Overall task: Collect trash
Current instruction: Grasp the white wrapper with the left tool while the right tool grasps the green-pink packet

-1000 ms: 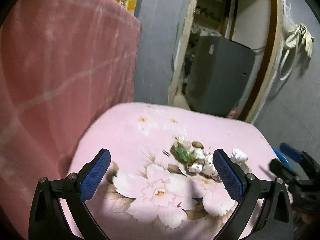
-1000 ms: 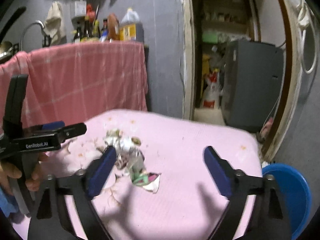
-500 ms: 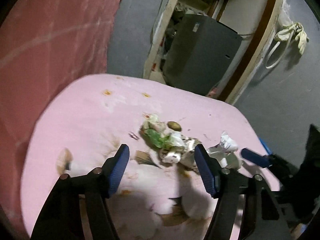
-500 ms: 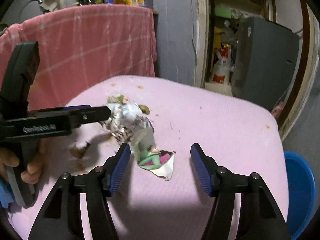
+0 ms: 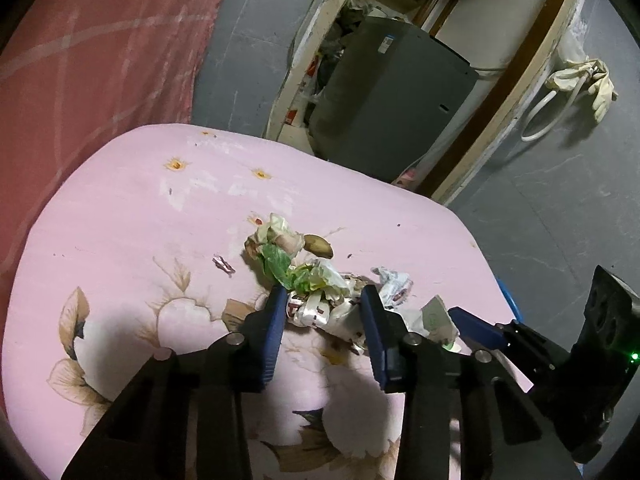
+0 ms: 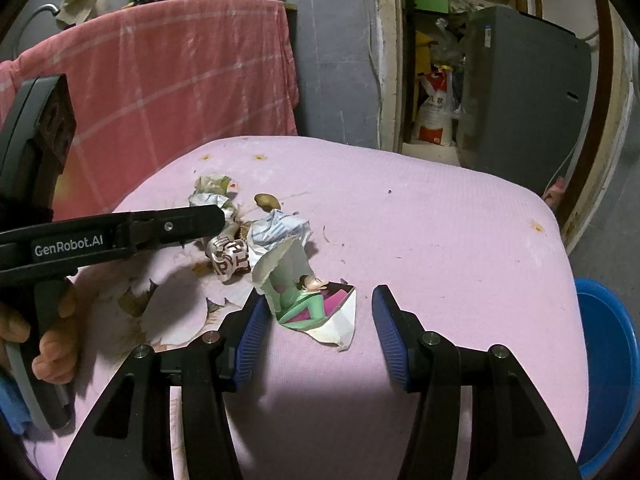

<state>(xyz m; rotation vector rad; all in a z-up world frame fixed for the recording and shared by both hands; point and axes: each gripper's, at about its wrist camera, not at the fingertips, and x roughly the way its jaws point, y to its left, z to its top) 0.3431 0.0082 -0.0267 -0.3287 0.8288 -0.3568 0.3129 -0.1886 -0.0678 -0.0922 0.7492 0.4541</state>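
A pile of trash lies mid-table on the pink flowered cloth (image 5: pixel 120 220): green leaf scraps (image 5: pixel 280 264), a brown pit (image 5: pixel 318 245) and crumpled wrappers. My left gripper (image 5: pixel 323 300) is closing around a crumpled white-and-brown wrapper (image 5: pixel 312 314) that sits between its blue pads; I see no firm squeeze. My right gripper (image 6: pixel 320 296) is closing too, straddling a torn paper piece with green and magenta print (image 6: pixel 308 304); its left pad is at the paper's edge. A hand (image 6: pixel 52 352) holds the left gripper's handle, and its finger (image 6: pixel 192 220) reaches over the lettered wrapper (image 6: pixel 230 260).
A blue basin (image 6: pixel 604 360) sits low past the table's right edge. A pink checked cloth (image 6: pixel 180 80) hangs over a counter with bottles behind the table. A grey appliance (image 6: pixel 520 92) stands in the doorway beyond. A white crumpled paper (image 5: pixel 394 286) lies between the grippers.
Both grippers came forward and down onto the trash pile and tipped lower. Their jaws narrowed, the left much more, so the wrapper and torn paper now lie between the pads.
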